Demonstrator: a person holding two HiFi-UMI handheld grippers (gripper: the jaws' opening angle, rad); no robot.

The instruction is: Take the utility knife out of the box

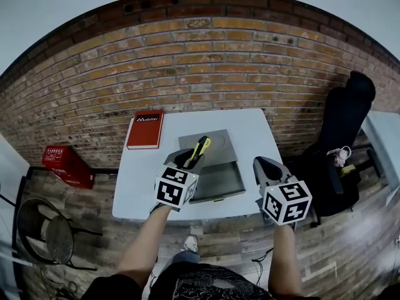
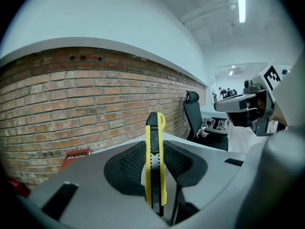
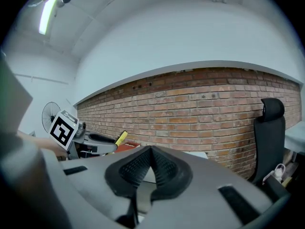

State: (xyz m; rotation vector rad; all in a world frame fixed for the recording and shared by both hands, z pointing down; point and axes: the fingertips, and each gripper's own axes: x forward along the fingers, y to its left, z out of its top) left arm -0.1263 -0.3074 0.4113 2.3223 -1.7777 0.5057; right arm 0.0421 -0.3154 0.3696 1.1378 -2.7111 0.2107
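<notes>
1. Brick wall fills the background; in front of it stands a white table (image 1: pixel 250 136), seen from above, with a black office chair (image 1: pixel 340 136) to its right.
2. On the table lies a shallow grey box (image 1: pixel 219 183), open, near the front edge. The part of its inside that shows is plain grey floor.
3. Its flat grey lid (image 1: pixel 220 144) lies just behind it, touching or overlapping the far rim.
4. The left gripper (image 1: pixel 190 158) is in the air over the box's far-left corner. Its jaws are pinched on the utility knife (image 1: pixel 200 150), which is out of the box.
5. In the left gripper view the knife (image 2: pixel 155 161) stands upright between the two black ribbed pads (image 2: pixel 128 168), its yellow-and-black body sticking up past them.
6. The right gripper (image 1: pixel 265 165) hangs over the table's front right part, beside the box. In its own view the jaws are pressed together with nothing between them.
7. A red book (image 1: pixel 145 130) lies flat at the table's far left.
8. A red box (image 1: pixel 65 165) sits on the floor to the left; its contents cannot be seen.
</notes>
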